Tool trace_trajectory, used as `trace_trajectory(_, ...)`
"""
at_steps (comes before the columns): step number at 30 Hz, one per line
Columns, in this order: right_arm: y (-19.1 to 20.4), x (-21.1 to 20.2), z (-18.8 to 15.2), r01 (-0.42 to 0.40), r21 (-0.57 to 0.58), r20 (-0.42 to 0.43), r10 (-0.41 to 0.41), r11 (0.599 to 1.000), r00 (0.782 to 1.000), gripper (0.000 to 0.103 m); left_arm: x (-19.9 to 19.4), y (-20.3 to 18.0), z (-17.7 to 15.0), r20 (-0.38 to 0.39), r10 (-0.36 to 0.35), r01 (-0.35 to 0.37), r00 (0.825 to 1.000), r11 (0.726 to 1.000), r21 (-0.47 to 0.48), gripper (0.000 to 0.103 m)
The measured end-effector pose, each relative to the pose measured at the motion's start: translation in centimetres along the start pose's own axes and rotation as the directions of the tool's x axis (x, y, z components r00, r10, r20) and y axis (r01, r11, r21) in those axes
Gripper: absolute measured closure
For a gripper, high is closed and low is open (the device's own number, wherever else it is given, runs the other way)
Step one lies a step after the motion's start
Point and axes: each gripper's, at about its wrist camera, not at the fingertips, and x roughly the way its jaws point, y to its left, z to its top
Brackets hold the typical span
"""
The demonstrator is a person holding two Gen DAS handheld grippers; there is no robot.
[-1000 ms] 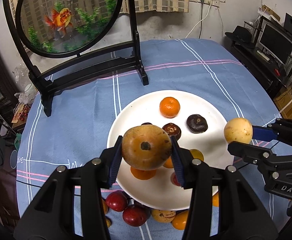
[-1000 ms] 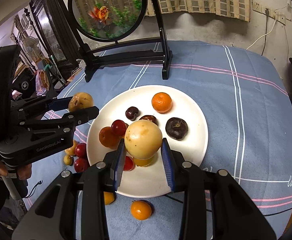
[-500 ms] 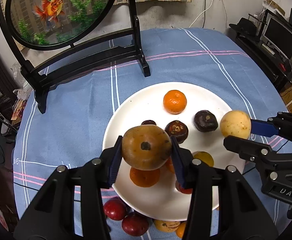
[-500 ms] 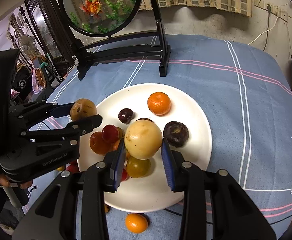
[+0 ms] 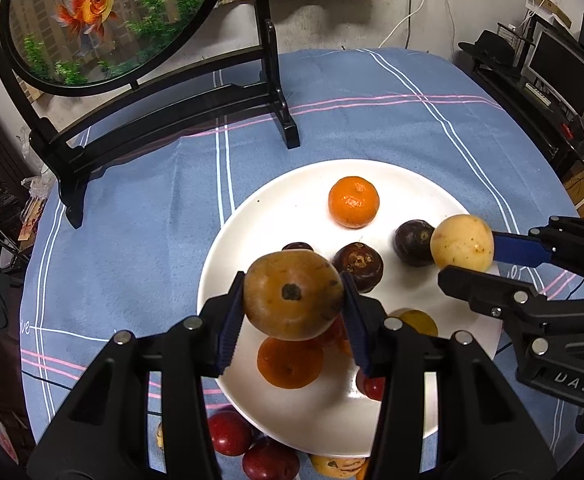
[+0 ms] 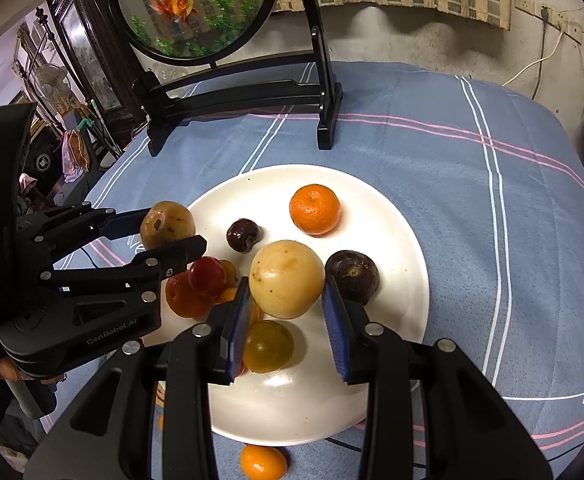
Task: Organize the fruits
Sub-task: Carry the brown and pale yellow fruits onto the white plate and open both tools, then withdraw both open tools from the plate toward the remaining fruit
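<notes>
Between the blue pads of my left claw (image 5: 294, 312) sits a brownish-orange round fruit with a dark stem scar (image 5: 293, 294), pinched from both sides and held above the near half of the round white plate (image 5: 420, 184). My right claw (image 6: 288, 322) pinches a pale yellow round fruit (image 6: 287, 278) the same way, hanging over the plate's middle. Neither fruit touches the plate as far as I can judge; both look lifted clear of it.

Beyond the left claw, already on the plate, lie a bright orange mandarin (image 5: 354, 201) and two dark purple-brown fruits (image 5: 358, 266), well apart from each other. Beneath and just behind the left claw's pads I see a flatter orange fruit (image 5: 290, 362), and near it a yellowish-green one (image 6: 268, 346) and a small red one (image 6: 207, 276), bunched together.

So the job reads as partly done: several fruits are on the plate, two more are in the claws and not yet set down. Still off the plate, on the blue striped cloth of the desk (image 6: 472, 184), are dark red plums (image 5: 229, 433) and a speckled yellow fruit (image 5: 338, 466) under the left claw, and a small orange fruit (image 6: 263, 462) under the right claw by the plate's near rim. Those are left to gather, I reckon.
</notes>
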Motion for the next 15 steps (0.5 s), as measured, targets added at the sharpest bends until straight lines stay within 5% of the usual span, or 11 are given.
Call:
trace_trajectory(4, 0.1, 0.8, 0.2, 0.008, -0.009, -0.042, -0.009, 1.000, 0.999, 0.065, 0.6, -0.1, 0.0, -0.013, -0.002, 0.002, 1.000, 1.000, 0.001, 0.053)
trace_trajectory(6, 0.3, 1.2, 0.2, 0.039, -0.026, -0.055, -0.041, 0.999, 0.998, 0.057, 0.7, -0.1, 0.0, -0.011, 0.013, -0.013, 1.000, 1.000, -0.002, 0.038)
trace_trajectory(8, 0.1, 0.8, 0.2, 0.050, -0.007, -0.037, -0.050, 0.999, 0.998, 0.039, 0.6, 0.2, 0.0, -0.004, 0.009, -0.009, 1.000, 1.000, -0.007, 0.036)
trace_trajectory(15, -0.4, -1.8, 0.8, 0.021, 0.021, 0.039, -0.021, 1.000, 0.999, 0.038, -0.5, 0.0, 0.2, 0.019, -0.009, 0.009, 1.000, 1.000, -0.004, 0.035)
